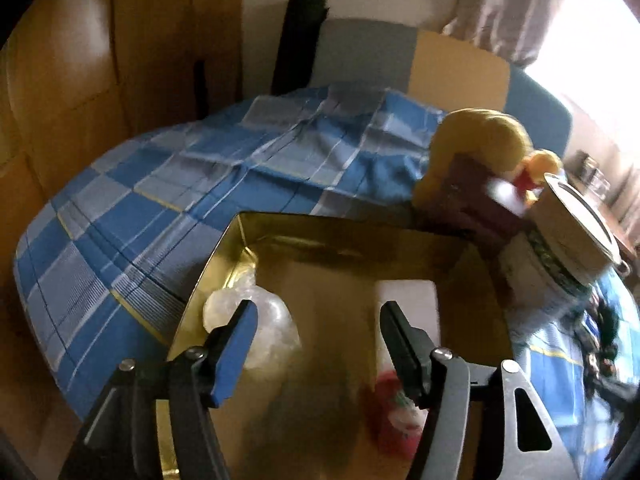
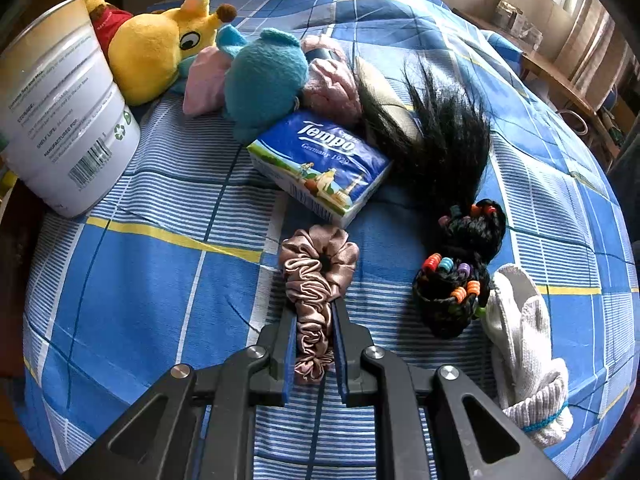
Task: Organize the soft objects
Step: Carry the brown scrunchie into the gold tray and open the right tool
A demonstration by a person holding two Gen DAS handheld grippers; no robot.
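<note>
Satin brown scrunchie sits clamped in the right gripper for boxing, while the left gripper hangs with jaws apart and empty over the gold-lined open box.

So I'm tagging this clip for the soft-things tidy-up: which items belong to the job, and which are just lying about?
Job:
- satin scrunchie, pinched by the right gripper
- gold box below the open left gripper
- plush toys
- white gloves
- beaded hair ties
- Tempo tissue pack

Lying about:
- tin can
- checked bedsheet
</note>
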